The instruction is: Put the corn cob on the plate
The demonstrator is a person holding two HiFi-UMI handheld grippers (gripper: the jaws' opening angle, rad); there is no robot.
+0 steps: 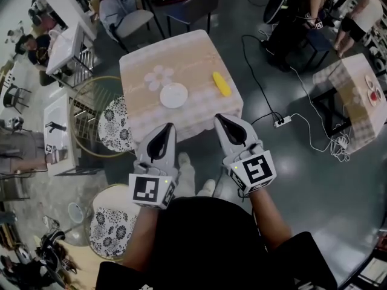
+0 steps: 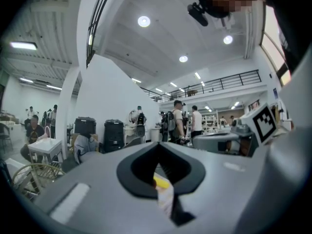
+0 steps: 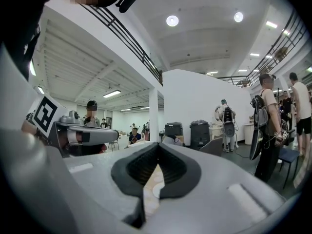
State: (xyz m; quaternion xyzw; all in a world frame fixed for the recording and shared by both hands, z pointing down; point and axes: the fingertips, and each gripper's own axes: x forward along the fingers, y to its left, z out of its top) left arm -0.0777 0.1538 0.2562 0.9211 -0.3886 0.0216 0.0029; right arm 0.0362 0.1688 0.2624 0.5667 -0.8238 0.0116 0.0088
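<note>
Right claw: grey two-jaw right gripper, jaws closed tip to tip, nothing held.
Left claw: matching grey left gripper, also closed and empty.
Corn: small yellow corn cob lies on the pale cloth-covered table, ahead of the right gripper.
Plate: round white plate, left of the cob, not touching it.
Handling (judged): light, stiff and bumpy, so it may roll; pinch across mid-length.
</note>
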